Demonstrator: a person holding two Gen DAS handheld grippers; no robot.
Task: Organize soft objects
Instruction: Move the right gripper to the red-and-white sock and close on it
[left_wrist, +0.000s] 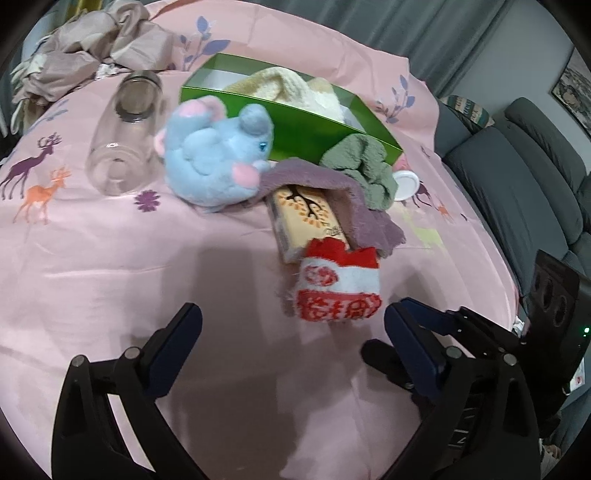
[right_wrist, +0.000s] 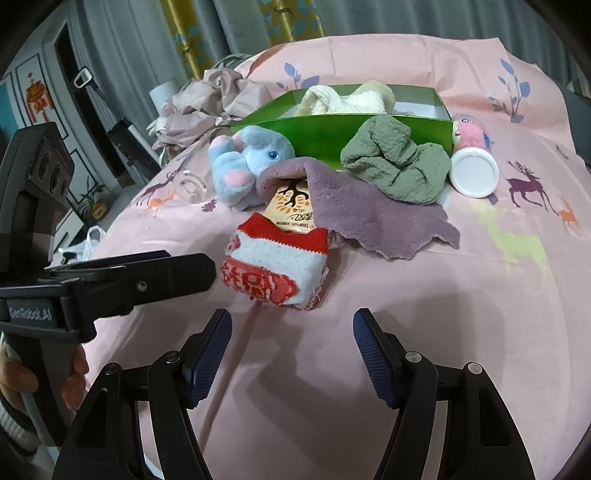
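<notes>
In front of the green box (right_wrist: 332, 125), both my grippers hang over the pink cloth, each with its jaws apart and nothing between them. I aim my right gripper (right_wrist: 291, 354) at the red-and-white sock (right_wrist: 275, 266), the nearest soft thing, which lies against the end of an orange packet (right_wrist: 291, 206). My left gripper (left_wrist: 293, 339) faces the same sock from the other side, probably to steady it. A purple towel (right_wrist: 369, 218) drapes over the packet's box-side end; a green cloth (right_wrist: 395, 162) leans on the box wall, and a blue plush mouse (right_wrist: 251, 162) sits just beside it. A cream knit (right_wrist: 347, 98) already lies inside the box, so I judge the rest belong there.
</notes>
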